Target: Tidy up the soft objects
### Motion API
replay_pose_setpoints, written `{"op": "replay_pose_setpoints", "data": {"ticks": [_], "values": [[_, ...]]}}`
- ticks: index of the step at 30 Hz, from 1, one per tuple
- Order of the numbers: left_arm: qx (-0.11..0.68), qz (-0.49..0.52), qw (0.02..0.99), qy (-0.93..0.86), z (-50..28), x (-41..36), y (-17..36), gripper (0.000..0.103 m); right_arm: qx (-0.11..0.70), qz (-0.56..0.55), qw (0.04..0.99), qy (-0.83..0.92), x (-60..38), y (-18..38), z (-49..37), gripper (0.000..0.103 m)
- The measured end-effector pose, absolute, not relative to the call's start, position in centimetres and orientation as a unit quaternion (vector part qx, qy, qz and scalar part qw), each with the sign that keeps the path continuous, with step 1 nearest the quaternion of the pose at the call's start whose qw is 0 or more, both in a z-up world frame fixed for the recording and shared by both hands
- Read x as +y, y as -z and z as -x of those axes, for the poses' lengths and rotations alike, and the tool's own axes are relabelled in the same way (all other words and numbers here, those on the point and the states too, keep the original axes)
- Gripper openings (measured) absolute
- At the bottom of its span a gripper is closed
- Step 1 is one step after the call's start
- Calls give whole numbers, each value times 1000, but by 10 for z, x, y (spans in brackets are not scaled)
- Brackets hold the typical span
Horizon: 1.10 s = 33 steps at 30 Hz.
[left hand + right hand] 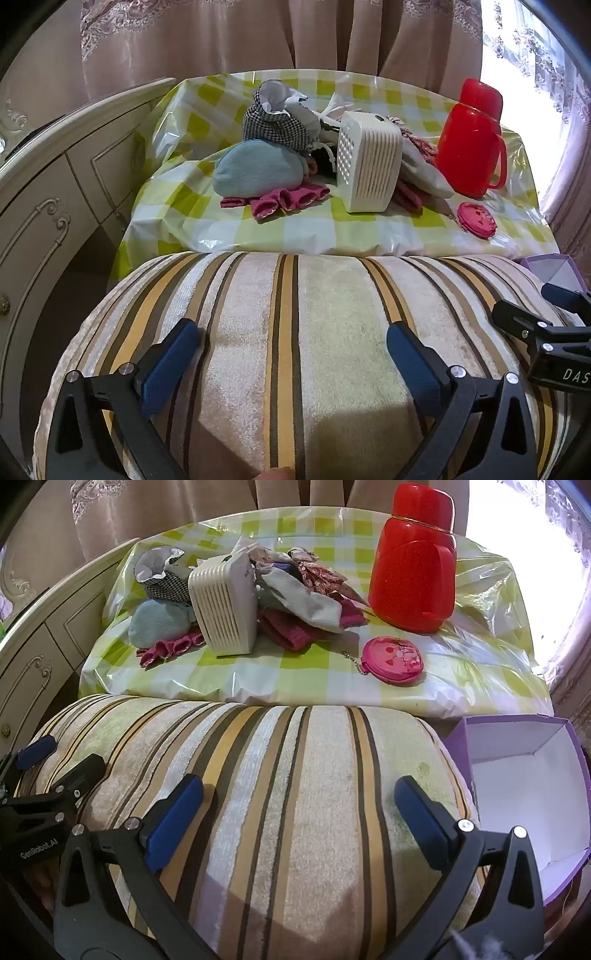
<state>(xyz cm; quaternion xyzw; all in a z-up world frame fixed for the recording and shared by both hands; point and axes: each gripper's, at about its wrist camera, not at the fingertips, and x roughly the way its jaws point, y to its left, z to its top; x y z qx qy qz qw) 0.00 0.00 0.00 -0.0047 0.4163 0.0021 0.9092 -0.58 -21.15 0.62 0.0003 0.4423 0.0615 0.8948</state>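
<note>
A heap of soft things lies on the checked table: a pale blue pouch [255, 173] [159, 622], a black-and-white checked cloth [277, 125] [166, 585], magenta knitwear [288, 201] [170, 650] and a grey-white cloth [306, 602]. In front of the table is a striped plush cushion [295, 295] [295, 757]. My left gripper [295, 354] is open just above it with nothing between its pads. My right gripper [299, 812] is open the same way, further right on the cushion. An open purple box [524, 786] with a white inside stands right of the cushion.
A white slatted plastic device [369, 162] [225, 605] stands in the heap. A red jug [469, 147] [413, 572] and a pink round purse [476, 219] [393, 659] are on the table's right. A cream cabinet [55, 203] is on the left, with curtains behind.
</note>
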Motion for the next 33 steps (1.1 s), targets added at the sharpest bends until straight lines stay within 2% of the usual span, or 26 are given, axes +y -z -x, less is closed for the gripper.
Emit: {"op": "replay_pose_setpoints", "data": {"ticks": [33], "values": [[400,-4,916,-11,2,-1,-3,103,442,-3,895,-62,-213,-6,7,103]]}}
